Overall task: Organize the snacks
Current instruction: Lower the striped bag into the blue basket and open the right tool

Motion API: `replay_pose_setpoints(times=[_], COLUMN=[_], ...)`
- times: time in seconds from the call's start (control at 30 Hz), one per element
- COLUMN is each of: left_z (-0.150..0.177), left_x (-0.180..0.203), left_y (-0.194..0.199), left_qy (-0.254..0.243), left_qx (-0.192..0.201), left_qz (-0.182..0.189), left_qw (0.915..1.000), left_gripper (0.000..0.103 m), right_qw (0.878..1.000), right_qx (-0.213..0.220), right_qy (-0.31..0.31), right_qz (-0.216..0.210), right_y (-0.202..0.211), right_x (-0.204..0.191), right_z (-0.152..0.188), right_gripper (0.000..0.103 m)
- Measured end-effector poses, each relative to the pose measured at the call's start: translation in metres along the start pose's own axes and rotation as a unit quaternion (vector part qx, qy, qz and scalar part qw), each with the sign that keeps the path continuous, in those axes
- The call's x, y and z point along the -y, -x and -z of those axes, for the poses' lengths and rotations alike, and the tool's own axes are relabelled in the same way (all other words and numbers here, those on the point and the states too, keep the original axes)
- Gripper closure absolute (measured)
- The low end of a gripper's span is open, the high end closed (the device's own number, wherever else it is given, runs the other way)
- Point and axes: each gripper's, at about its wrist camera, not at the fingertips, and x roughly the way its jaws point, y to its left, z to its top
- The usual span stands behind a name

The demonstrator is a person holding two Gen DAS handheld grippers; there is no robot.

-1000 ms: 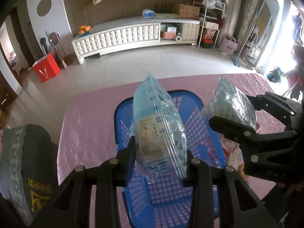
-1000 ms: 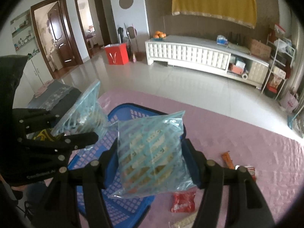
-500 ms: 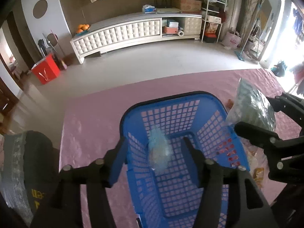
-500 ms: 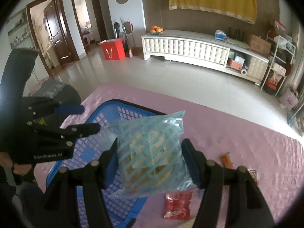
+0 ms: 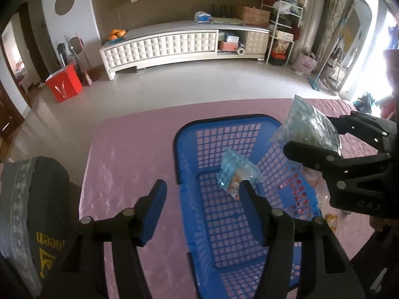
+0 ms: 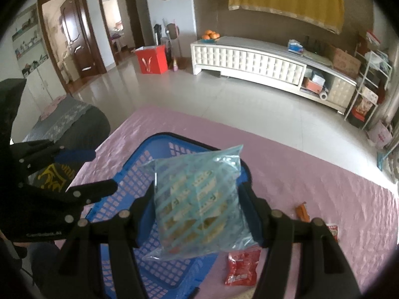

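A blue plastic basket (image 5: 224, 122) stands on the pink tablecloth (image 5: 129, 149). Inside it lies a clear blue-striped snack bag (image 5: 237, 172), leaning on the far right part of the floor. My left gripper (image 5: 202, 186) hovers above the basket's left rim, open, with nothing between its fingers. My right gripper (image 6: 197, 188) is shut on a second striped bag of biscuits (image 6: 199, 169), held over the basket's right side (image 6: 159, 137). In the left wrist view that bag (image 5: 309, 127) hangs above the right rim. The left gripper (image 6: 104, 170) shows at the left of the right wrist view.
A red snack packet (image 6: 243, 266), an orange bar (image 6: 301, 211) and another small packet (image 6: 333, 231) lie on the cloth right of the basket. A chair draped in dark cloth (image 5: 37, 211) stands at the table's left edge. Beyond the far edge is tiled floor.
My left gripper opened and let its striped bag fall into the basket, then shifted left. The right gripper kept hold of its bag and moved over the basket's right side.
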Motion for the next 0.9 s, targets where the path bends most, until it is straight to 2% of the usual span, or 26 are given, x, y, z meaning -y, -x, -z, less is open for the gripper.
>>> replay_pose_setpoints(times=[0.43, 0.53, 0.57, 0.6, 0.67, 0.9], left_z=[0.015, 0.017, 0.017, 0.017, 0.018, 0.016], left_x=[-0.036, -0.042, -0.042, -0.044, -0.045, -0.035], left_y=[-0.011, -0.017, -0.018, -0.02, -0.021, -0.009], left_qy=[0.033, 0.041, 0.043, 0.046, 0.051, 0.054], left_qx=[-0.008, -0.011, -0.012, -0.011, -0.01, -0.003], left_qz=[0.004, 0.005, 0.005, 0.004, 0.004, 0.011], left_qw=[0.9994, 0.9991, 0.999, 0.9989, 0.9986, 0.9985], left_gripper=[0.045, 0.045, 0.045, 0.045, 0.045, 0.045], right_qw=[0.997, 0.995, 0.995, 0.995, 0.996, 0.998], right_qx=[-0.05, -0.062, -0.065, -0.061, -0.046, -0.025], right_qy=[0.059, 0.068, 0.07, 0.069, 0.069, 0.055], right_qz=[0.016, 0.031, 0.033, 0.031, 0.026, 0.029], right_y=[-0.061, -0.072, -0.073, -0.071, -0.06, -0.023], right_x=[-0.042, -0.043, -0.044, -0.043, -0.041, -0.031], right_z=[-0.022, -0.025, -0.025, -0.024, -0.021, -0.02], right_gripper=[0.036, 0.03, 0.02, 0.011, 0.007, 0.007])
